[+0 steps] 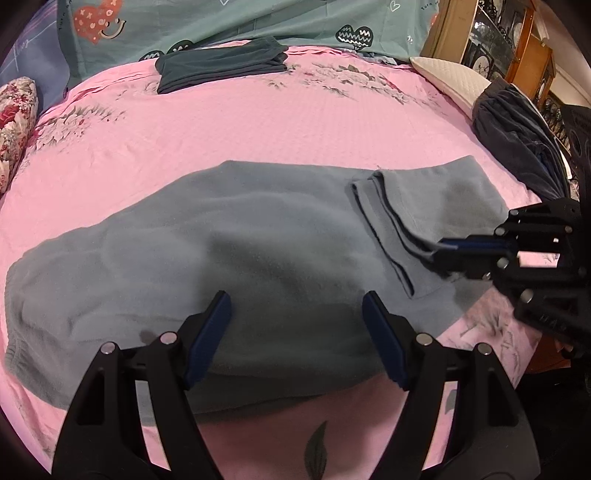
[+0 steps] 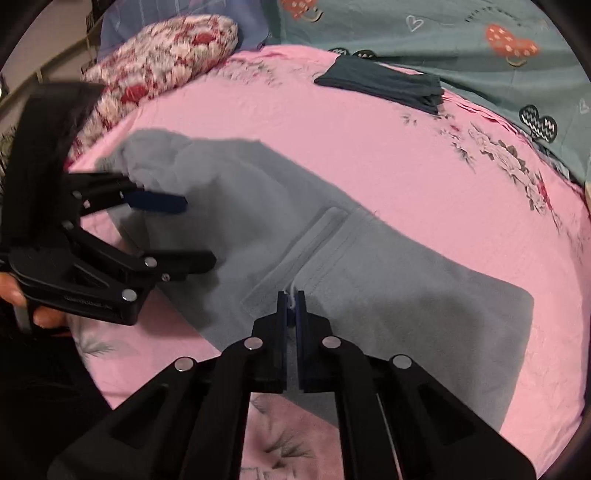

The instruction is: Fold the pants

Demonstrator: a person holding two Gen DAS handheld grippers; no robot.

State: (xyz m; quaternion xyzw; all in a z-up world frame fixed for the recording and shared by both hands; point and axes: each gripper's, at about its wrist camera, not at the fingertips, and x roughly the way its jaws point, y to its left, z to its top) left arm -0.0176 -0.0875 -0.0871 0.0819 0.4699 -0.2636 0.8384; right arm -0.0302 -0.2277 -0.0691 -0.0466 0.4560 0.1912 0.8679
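Observation:
Grey-blue pants (image 1: 258,240) lie spread across the pink bedsheet (image 1: 258,125), with one leg folded back so its hemmed cuff (image 1: 384,221) rests on top. My left gripper (image 1: 295,297) is open just above the pants' near edge, with nothing between its fingers. In the right wrist view it (image 2: 195,232) comes in from the left, held by a hand (image 2: 37,310). My right gripper (image 2: 291,295) is shut on a pinch of the cuff (image 2: 314,251). The left wrist view shows it (image 1: 439,251) gripping the cuff's corner at the right.
A folded dark teal garment (image 1: 221,62) lies at the back by a teal quilt (image 1: 258,22). A dark navy clothes pile (image 1: 517,140) and a white pillow (image 1: 450,77) sit at the right. A floral pillow (image 1: 14,122) is at the left, a wooden cabinet (image 1: 498,37) beyond.

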